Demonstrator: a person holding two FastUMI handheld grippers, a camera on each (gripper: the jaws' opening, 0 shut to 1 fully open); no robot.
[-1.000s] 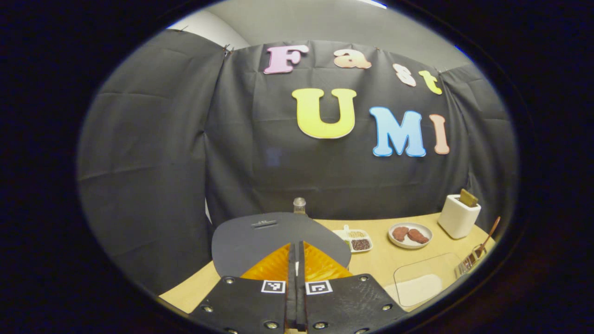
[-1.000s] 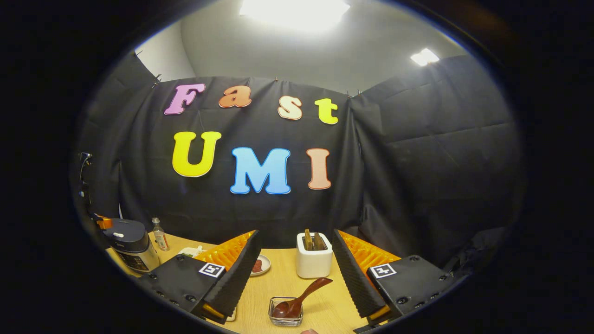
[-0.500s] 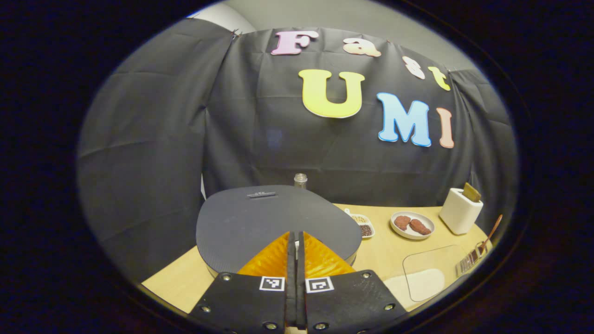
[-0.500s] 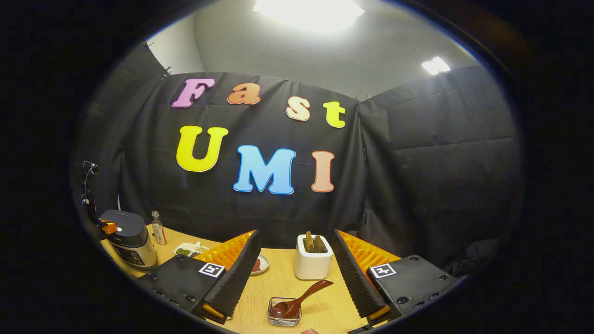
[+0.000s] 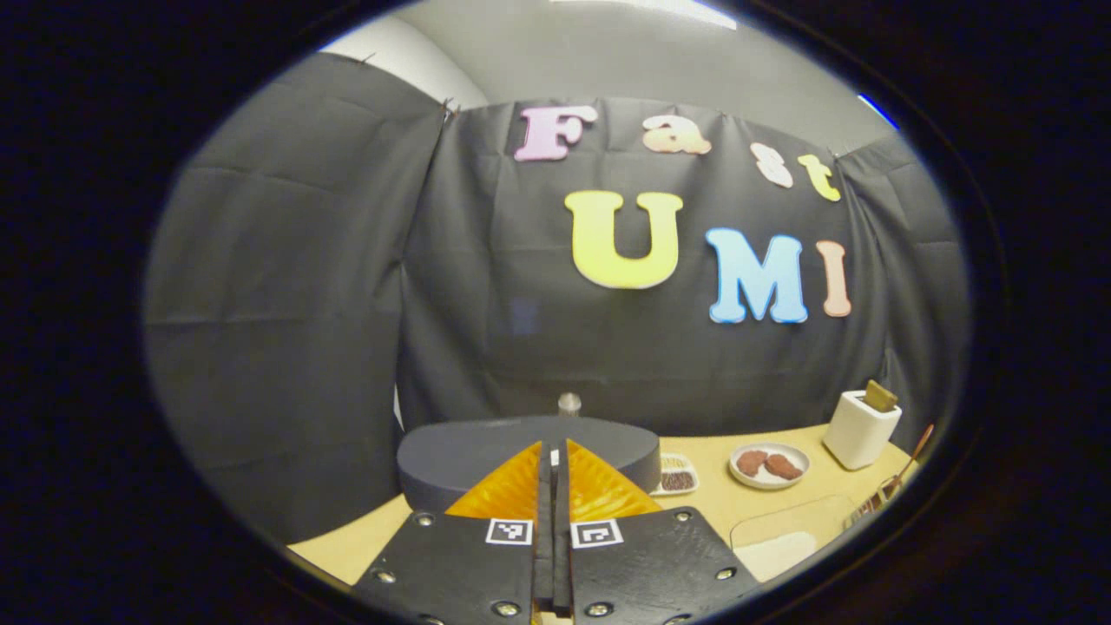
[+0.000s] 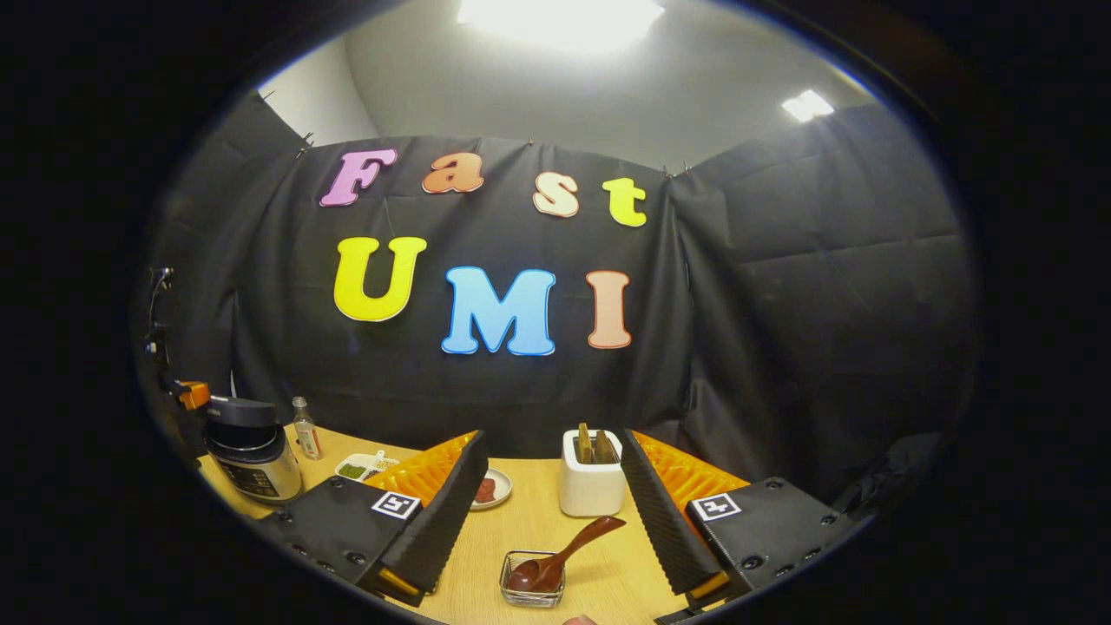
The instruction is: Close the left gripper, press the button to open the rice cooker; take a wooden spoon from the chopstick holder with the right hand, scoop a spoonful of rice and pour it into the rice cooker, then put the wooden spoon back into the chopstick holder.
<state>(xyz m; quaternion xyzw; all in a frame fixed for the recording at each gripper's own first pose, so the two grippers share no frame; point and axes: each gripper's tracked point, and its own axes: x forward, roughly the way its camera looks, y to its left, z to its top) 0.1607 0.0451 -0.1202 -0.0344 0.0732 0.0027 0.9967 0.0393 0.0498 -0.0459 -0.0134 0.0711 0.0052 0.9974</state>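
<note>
In the left gripper view my left gripper (image 5: 552,456) is shut and empty, its fingertips right over the near edge of the rice cooker's dark grey lid (image 5: 486,451), seen almost edge-on. In the right gripper view the rice cooker (image 6: 253,460) stands far left, its lid slightly raised off the silver body, with the left gripper (image 6: 193,395) at its upper left. My right gripper (image 6: 553,444) is open and empty above the table. Below it the wooden spoon (image 6: 564,555) leans in a small clear holder (image 6: 531,590). A clear box of white rice (image 5: 781,542) lies at the lower right.
A white holder (image 6: 590,486) with brown pieces stands behind the spoon. A plate of red pieces (image 5: 768,463), a sectioned dish of grains (image 5: 675,476) and a small bottle (image 6: 304,430) sit along the back of the wooden table (image 6: 538,529).
The left gripper has risen at the cooker, and the lid now shows edge-on and slightly lifted. The right gripper has barely moved and stays open.
</note>
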